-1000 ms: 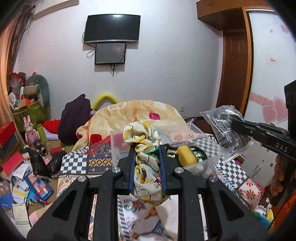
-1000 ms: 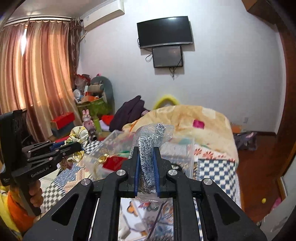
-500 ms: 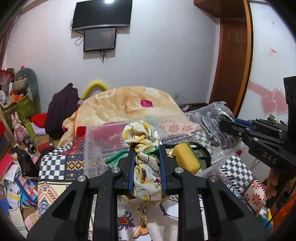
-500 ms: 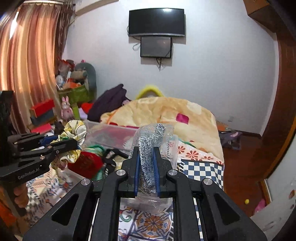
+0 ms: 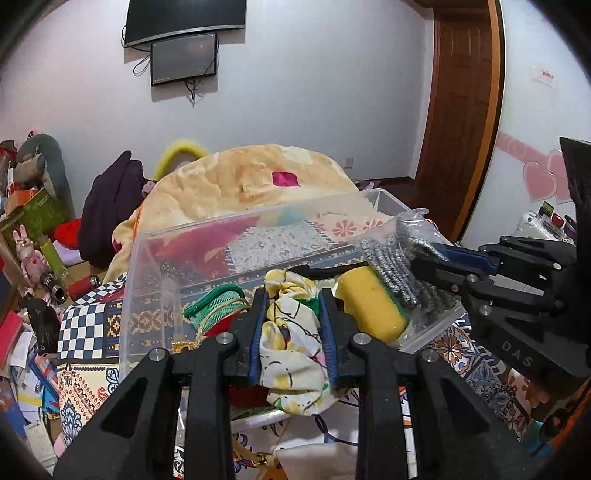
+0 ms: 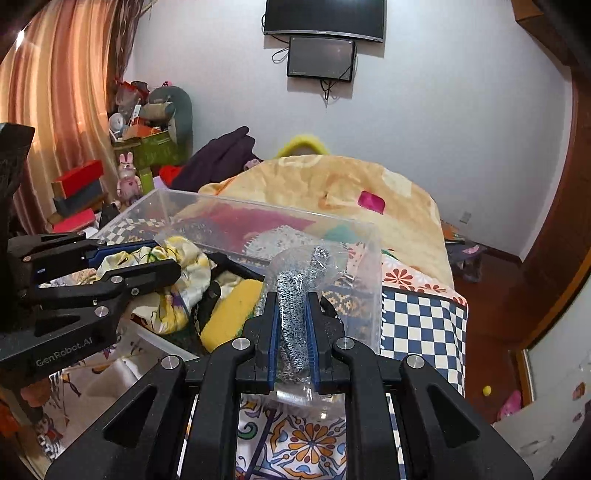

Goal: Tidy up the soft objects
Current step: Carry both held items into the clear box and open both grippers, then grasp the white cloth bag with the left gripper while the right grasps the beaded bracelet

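Observation:
My left gripper (image 5: pixel 293 295) is shut on a white and yellow patterned cloth (image 5: pixel 291 343), held over the near rim of a clear plastic bin (image 5: pixel 155 236). It also shows in the right wrist view (image 6: pixel 162 258), with the cloth (image 6: pixel 184 273) bunched at its tips. My right gripper (image 6: pixel 291 299) is shut on a clear bag of grey steel-wool scourers (image 6: pixel 295 325), at the bin's right end (image 6: pixel 365 258). The right gripper (image 5: pixel 428 258) and its bag (image 5: pixel 391 266) show at right in the left wrist view. A yellow sponge (image 5: pixel 369 306) and a green mesh item (image 5: pixel 214 306) lie in the bin.
The bin stands on a bed with a patchwork cover (image 6: pixel 421 317) and an orange blanket (image 5: pixel 258 181) behind it. Cluttered boxes and toys (image 6: pixel 140 147) fill the floor at left. A wooden door (image 5: pixel 461 92) and a wall TV (image 6: pixel 325 18) are beyond.
Both grippers have moved forward and down toward the bin, each still holding its item. The bin now looks much closer and larger in both views.

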The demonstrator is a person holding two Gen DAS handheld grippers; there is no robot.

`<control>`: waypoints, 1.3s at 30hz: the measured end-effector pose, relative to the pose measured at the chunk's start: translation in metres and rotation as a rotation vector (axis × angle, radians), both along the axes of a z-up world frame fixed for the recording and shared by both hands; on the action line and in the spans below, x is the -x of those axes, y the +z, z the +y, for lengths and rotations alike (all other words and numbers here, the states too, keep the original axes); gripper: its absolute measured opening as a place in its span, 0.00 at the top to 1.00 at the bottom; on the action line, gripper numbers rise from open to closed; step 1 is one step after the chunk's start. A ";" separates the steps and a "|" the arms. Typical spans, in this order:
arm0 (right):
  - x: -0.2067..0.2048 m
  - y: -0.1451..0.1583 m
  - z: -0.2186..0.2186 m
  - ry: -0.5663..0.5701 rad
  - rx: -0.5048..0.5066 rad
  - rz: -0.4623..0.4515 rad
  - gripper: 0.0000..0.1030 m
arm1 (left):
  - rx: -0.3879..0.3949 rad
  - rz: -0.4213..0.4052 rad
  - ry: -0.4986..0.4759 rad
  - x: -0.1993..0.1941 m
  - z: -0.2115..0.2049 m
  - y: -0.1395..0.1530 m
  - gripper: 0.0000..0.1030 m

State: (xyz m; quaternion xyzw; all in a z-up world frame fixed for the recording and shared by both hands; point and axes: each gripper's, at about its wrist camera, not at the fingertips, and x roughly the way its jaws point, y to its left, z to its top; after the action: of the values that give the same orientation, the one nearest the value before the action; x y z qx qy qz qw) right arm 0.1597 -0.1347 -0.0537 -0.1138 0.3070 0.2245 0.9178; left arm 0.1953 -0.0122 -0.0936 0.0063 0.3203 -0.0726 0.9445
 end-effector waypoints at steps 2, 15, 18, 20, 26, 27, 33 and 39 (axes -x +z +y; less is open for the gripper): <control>0.001 0.002 -0.001 0.004 0.007 0.007 0.86 | 0.011 -0.001 0.002 0.001 0.002 0.001 0.67; 0.035 0.033 -0.018 0.000 -0.072 -0.106 0.30 | 0.020 -0.125 0.001 0.048 0.004 0.036 0.35; 0.046 0.038 -0.025 -0.004 -0.096 -0.126 0.24 | 0.017 -0.162 0.006 0.065 0.006 0.043 0.24; 0.050 0.040 -0.028 -0.005 -0.105 -0.132 0.21 | 0.008 -0.176 0.005 0.074 0.006 0.046 0.22; 0.067 0.032 -0.040 0.006 -0.120 -0.104 0.19 | -0.012 -0.173 -0.008 0.102 0.002 0.038 0.02; 0.070 0.029 -0.042 0.009 -0.118 -0.096 0.19 | -0.013 -0.164 -0.014 0.106 0.002 0.035 0.02; 0.081 0.003 -0.043 0.015 -0.085 -0.017 0.19 | -0.001 -0.072 -0.026 0.118 -0.001 0.008 0.02; 0.086 -0.027 -0.043 0.018 -0.063 0.079 0.19 | -0.005 -0.009 -0.036 0.126 -0.005 -0.018 0.02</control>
State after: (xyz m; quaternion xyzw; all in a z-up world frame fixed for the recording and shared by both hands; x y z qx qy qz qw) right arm 0.0734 -0.1777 -0.0805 -0.0786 0.3347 0.2466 0.9061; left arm 0.0694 -0.0169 -0.1117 0.0147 0.3160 -0.0889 0.9445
